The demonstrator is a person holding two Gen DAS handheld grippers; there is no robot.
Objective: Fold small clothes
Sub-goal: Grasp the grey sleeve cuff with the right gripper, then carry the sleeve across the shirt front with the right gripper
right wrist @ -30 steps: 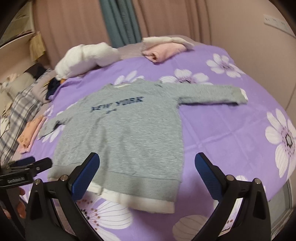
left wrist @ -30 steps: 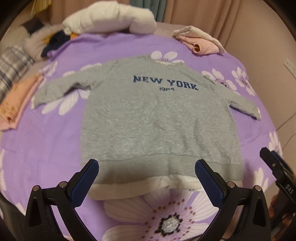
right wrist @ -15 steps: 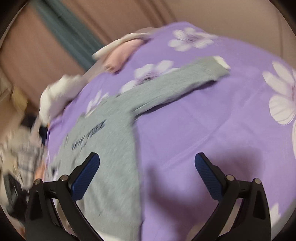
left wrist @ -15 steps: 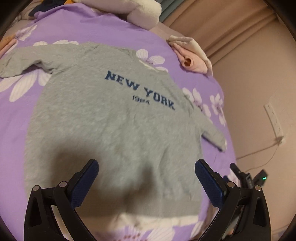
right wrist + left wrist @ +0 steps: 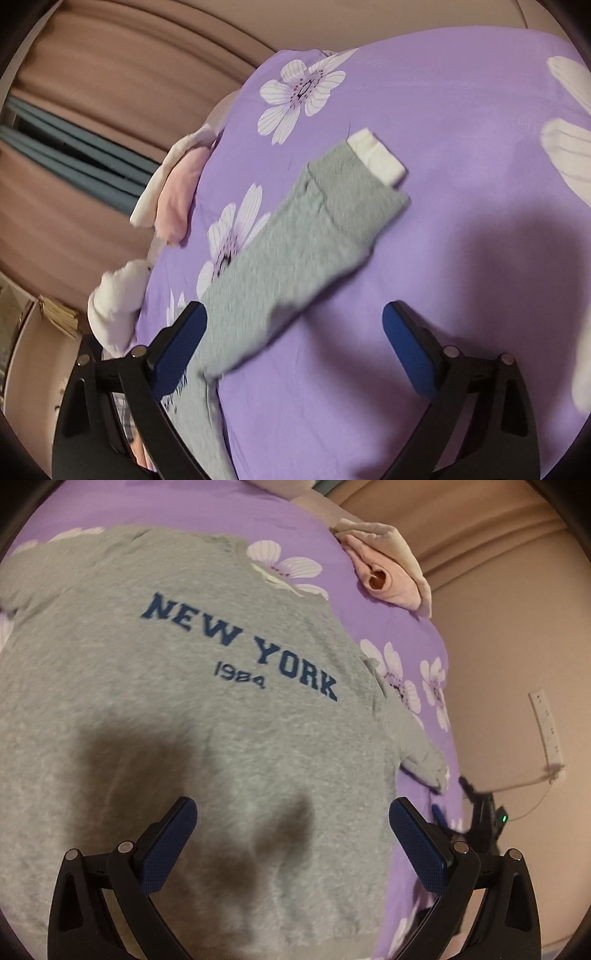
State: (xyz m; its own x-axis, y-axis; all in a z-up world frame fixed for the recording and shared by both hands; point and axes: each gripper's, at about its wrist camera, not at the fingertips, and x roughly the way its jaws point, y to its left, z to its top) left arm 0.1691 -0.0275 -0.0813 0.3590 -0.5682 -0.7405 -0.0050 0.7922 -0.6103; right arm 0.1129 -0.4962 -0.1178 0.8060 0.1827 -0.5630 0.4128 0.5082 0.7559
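A grey sweatshirt [image 5: 207,738] with blue "NEW YORK 1984" lettering lies flat, front up, on the purple floral bedspread [image 5: 406,635]. My left gripper [image 5: 291,812] is open and empty, low over the sweatshirt's lower body, casting a shadow on it. In the right wrist view the sweatshirt's right sleeve [image 5: 306,243] stretches out, ending in a white cuff [image 5: 376,160]. My right gripper [image 5: 293,325] is open and empty, hovering over that sleeve near the armpit. The right gripper also shows in the left wrist view [image 5: 480,812], at the bed's right edge.
A folded pink and cream garment [image 5: 391,568] lies at the far edge of the bed, also in the right wrist view [image 5: 173,195]. A white bundle [image 5: 118,299] sits further along. Curtains [image 5: 74,155] and a wall with a socket [image 5: 546,723] border the bed.
Both grippers have moved forward and lower over the bed. The left has gone from the hem to over the body; the right has swung toward the right sleeve. The sweatshirt has not moved.
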